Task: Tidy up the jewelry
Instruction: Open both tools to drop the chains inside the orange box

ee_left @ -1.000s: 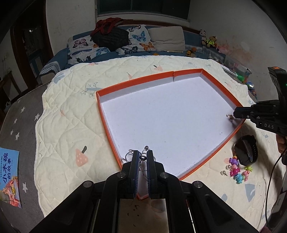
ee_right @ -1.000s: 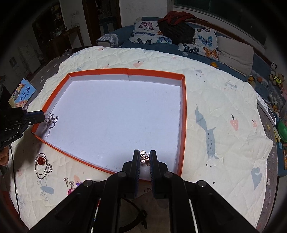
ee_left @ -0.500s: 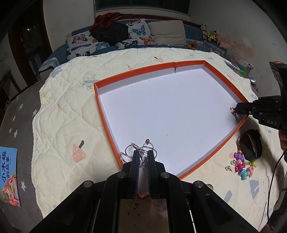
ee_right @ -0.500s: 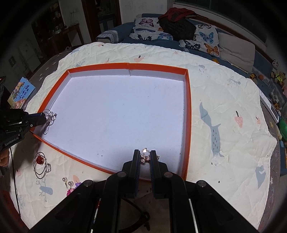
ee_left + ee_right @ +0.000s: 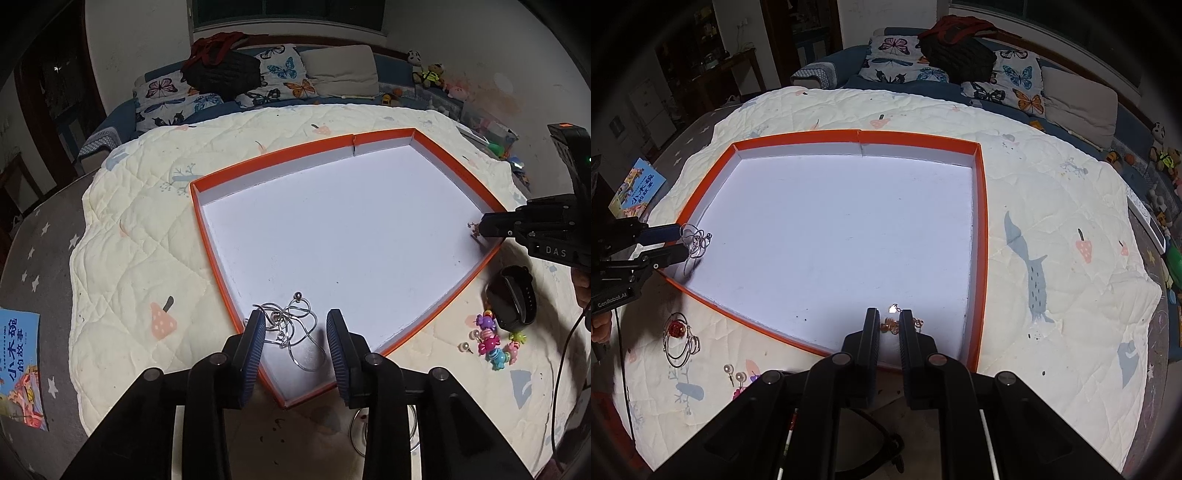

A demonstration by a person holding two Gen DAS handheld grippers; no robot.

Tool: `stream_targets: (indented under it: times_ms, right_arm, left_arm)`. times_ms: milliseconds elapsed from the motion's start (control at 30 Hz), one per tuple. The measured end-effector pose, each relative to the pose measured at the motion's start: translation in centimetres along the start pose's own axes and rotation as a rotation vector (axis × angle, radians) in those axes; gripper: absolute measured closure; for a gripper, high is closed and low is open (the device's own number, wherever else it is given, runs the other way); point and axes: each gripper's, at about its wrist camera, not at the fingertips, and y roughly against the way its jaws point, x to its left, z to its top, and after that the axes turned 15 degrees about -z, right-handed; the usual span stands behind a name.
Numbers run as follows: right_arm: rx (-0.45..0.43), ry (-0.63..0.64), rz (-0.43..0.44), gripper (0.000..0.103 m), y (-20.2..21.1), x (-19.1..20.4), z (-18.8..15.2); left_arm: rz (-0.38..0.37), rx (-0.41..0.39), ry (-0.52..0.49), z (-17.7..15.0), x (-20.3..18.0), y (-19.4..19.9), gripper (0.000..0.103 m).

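Note:
An orange-rimmed tray (image 5: 207, 236) with a white floor lies on the quilt; it also shows in the right wrist view (image 5: 980, 229). My left gripper (image 5: 295, 325) is open over the tray's near corner, and a silver necklace (image 5: 291, 325) lies loose between its fingers, seen too in the right wrist view (image 5: 696, 240). My right gripper (image 5: 888, 323) has a narrow gap between its fingers, with a gold bracelet (image 5: 892, 325) in that gap above the tray floor. The right gripper shows in the left wrist view (image 5: 480, 229) at the tray's right edge.
Outside the tray lie a black watch (image 5: 513, 299), colourful bead charms (image 5: 493, 343), pearl earrings (image 5: 735, 373) and a red-stone hoop set (image 5: 677, 336). A blue book (image 5: 18, 365) lies at the quilt's left. A sofa with pillows (image 5: 258, 81) stands behind.
My left gripper has opened and let the silver necklace drop into the tray corner. My right gripper has moved slightly into the tray with the gold bracelet and its fingers have parted a little.

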Motion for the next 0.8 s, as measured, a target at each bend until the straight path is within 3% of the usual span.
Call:
stream_targets:
  times_ms: [400, 567, 800]
  right_arm:
    - [-0.003, -0.011, -0.001, 0.089, 0.6, -0.1, 0.2]
    - [-0.016, -0.018, -0.004, 0.072, 1.0, -0.2, 0.3]
    - [-0.031, -0.013, -0.011, 0.07, 1.8, -0.1, 0.4]
  left_arm:
    - [0.006, -0.021, -0.002, 0.0, 0.0, 0.8, 0.065]
    - [0.008, -0.033, 0.001, 0.0, -0.2, 1.3, 0.064]
    - [0.007, -0.045, -0.002, -0.1, -0.4, 1.8, 0.064]
